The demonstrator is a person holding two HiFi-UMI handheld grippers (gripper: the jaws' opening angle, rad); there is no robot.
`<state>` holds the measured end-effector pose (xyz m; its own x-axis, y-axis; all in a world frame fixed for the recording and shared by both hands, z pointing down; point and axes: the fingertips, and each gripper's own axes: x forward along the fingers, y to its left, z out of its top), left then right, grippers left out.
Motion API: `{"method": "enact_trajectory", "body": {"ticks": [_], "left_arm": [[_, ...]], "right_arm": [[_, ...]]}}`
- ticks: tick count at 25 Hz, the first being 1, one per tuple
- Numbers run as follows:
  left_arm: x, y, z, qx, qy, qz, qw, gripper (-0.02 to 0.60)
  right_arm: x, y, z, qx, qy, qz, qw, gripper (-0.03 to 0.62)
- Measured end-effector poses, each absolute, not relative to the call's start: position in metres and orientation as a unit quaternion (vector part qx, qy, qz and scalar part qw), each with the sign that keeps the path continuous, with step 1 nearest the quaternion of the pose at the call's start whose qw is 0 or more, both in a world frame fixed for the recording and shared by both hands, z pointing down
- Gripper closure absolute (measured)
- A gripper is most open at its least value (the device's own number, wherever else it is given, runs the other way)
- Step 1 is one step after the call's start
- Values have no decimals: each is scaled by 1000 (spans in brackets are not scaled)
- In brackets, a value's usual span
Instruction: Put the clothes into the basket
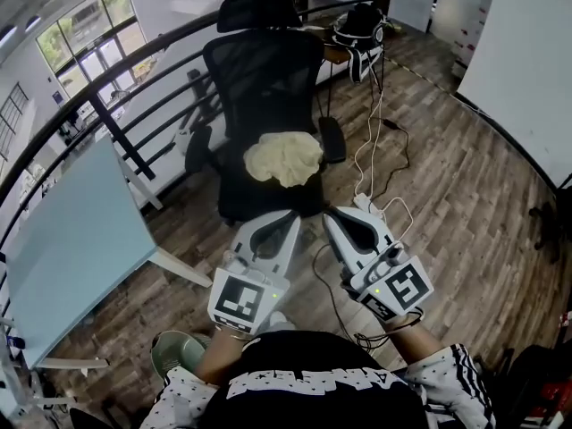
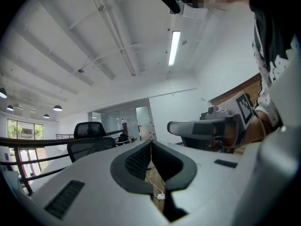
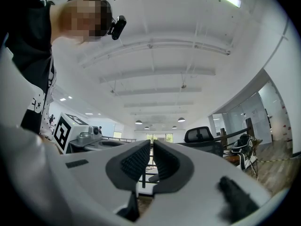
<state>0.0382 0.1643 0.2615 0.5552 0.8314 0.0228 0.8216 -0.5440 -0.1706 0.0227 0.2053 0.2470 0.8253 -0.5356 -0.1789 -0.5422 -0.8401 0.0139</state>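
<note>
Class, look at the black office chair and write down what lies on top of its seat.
A crumpled cream cloth lies on the seat. The cloth covers the middle of the seat, so anything beneath it cannot be seen.

A black mesh office chair stands on the wooden floor, its back toward a black railing that runs along the floor's far edge. To the chair's left, a pale blue tabletop on white legs stands near the same railing. A white cable snakes over the floor just right of the chair — it runs to a white plug block near the chair's base. Behind the chair, a black-and-white bag sits at the edge of a wooden desk. Overhead — a long strip light on the white ceiling.
</note>
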Motion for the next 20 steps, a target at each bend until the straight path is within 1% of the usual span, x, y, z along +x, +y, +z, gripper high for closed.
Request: {"method": "enact_trajectory", "body": {"ticks": [4,7,13,20], "left_arm": [[57,156,265,-879,-470,29,79,569],[69,150,267,-879,-470,24,79,569],[92,133,267,-879,-469,36,79,569],[114,113,274,-877,-474,24,74,569]], "right_arm": [[40,194,241,-952,289,97,30,563],[53,192,247,-956,280,85,15,563],[74,178,248,-958,275,76,9,563],[95,159,254,-961,268,68,4,563]]}}
